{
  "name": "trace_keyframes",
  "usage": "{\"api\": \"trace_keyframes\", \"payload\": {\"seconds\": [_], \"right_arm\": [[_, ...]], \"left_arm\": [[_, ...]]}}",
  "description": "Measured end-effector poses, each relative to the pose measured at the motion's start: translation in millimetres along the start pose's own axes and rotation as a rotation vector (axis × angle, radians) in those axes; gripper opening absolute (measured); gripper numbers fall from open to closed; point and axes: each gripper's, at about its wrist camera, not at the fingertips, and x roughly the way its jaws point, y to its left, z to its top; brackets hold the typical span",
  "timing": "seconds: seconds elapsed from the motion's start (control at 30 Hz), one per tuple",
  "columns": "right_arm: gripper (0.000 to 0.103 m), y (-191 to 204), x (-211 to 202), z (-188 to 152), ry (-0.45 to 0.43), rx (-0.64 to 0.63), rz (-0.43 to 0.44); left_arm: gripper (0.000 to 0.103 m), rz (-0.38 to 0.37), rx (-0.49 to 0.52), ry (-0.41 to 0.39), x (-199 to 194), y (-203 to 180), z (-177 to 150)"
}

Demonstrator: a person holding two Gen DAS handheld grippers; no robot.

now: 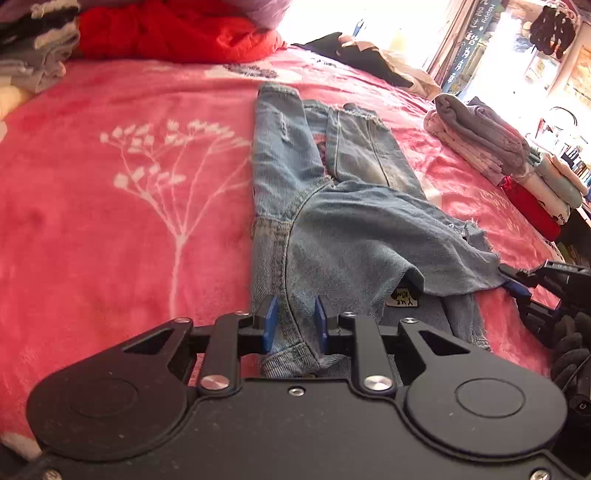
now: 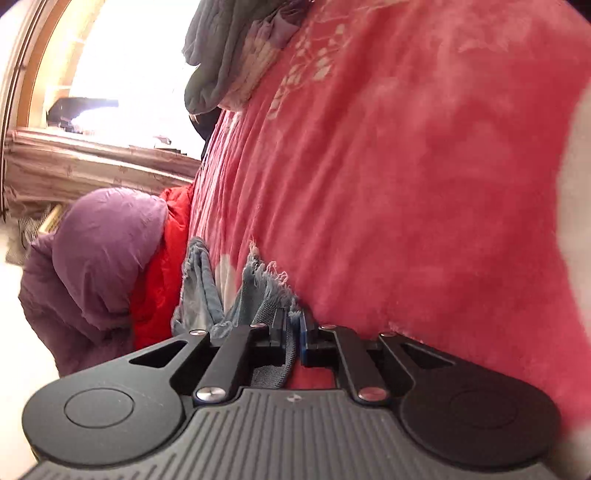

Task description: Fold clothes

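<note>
Light blue jeans lie lengthwise on a pink flowered blanket, legs pointing away from me. One frayed leg end is drawn across toward the right. My left gripper is shut on the near waistband, denim bunched between its blue pads. At the right edge of the left wrist view, my right gripper pinches that frayed hem. In the right wrist view, the right gripper is shut on the frayed denim, which hangs up out of the jaws.
A stack of folded clothes sits at the bed's right edge. A red jacket and another pile lie at the back left, a dark garment at the back. A purple jacket lies beside the red one.
</note>
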Motion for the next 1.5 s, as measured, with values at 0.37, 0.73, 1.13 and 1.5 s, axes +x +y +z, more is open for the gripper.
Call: {"api": "trace_keyframes", "payload": {"seconds": [0.37, 0.73, 1.13, 1.5], "right_arm": [[0.006, 41, 16, -1, -0.027, -0.178, 0.058], [0.007, 17, 26, 15, 0.033, -0.137, -0.024], [0.006, 55, 20, 6, -0.011, -0.273, 0.003], [0.006, 92, 21, 18, -0.031, -0.309, 0.04]], "left_arm": [[0.024, -0.002, 0.034, 0.064, 11, 4, -3], [0.026, -0.021, 0.036, 0.079, 11, 8, -2], [0.026, -0.123, -0.149, -0.055, -14, 35, 10], [0.026, -0.044, 0.209, 0.11, 10, -13, -10]]}}
